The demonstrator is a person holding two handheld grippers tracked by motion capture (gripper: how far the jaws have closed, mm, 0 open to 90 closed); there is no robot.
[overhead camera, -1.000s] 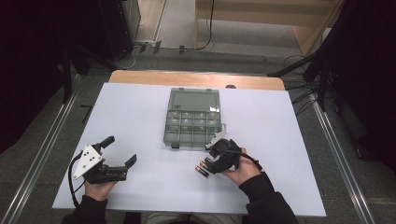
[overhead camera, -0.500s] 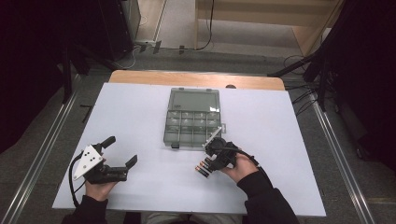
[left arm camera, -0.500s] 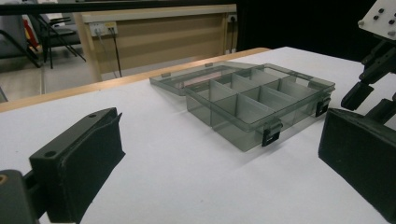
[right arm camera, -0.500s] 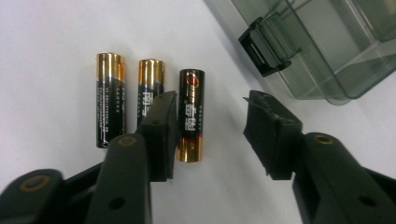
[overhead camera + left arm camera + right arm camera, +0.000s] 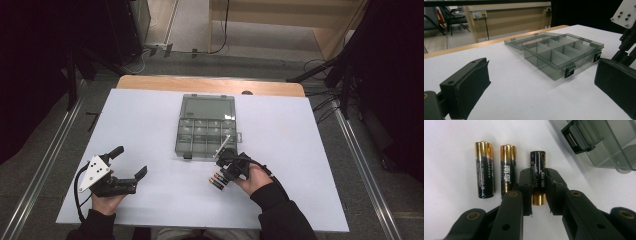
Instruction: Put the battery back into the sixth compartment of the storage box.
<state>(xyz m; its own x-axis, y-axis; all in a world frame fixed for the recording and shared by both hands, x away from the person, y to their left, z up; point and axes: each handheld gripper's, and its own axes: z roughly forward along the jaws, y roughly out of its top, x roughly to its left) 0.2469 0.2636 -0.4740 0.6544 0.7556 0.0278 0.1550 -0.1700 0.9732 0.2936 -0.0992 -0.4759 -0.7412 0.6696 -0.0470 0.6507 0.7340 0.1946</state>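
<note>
The right claw (image 5: 538,191) has just been closing, and its two black jaws now pinch the nearest of three black-and-gold cylindrical batteries, the held battery (image 5: 538,173), which lies flat on the white bench (image 5: 150,125). That battery's long axis runs straight away from the claw, in line with the jaws, so the pads grip its sides at mid-length; its gold end sits back between the jaws and its black end points outward. The two other batteries (image 5: 495,172) lie parallel just beside it, on the left in the right gripper view, close but apart from the jaw there.

The smoky-grey clear plastic compartment box (image 5: 206,132) stands open just beyond the batteries, its black latch (image 5: 571,141) ahead and to the right of the claw. From this grip the coming move looks like a lift, then a short carry forward over the near wall into a front compartment.

The left claw (image 5: 131,162) rests wide open and empty, well apart on the far side of the box; the right hand is clearly the nearer.
</note>
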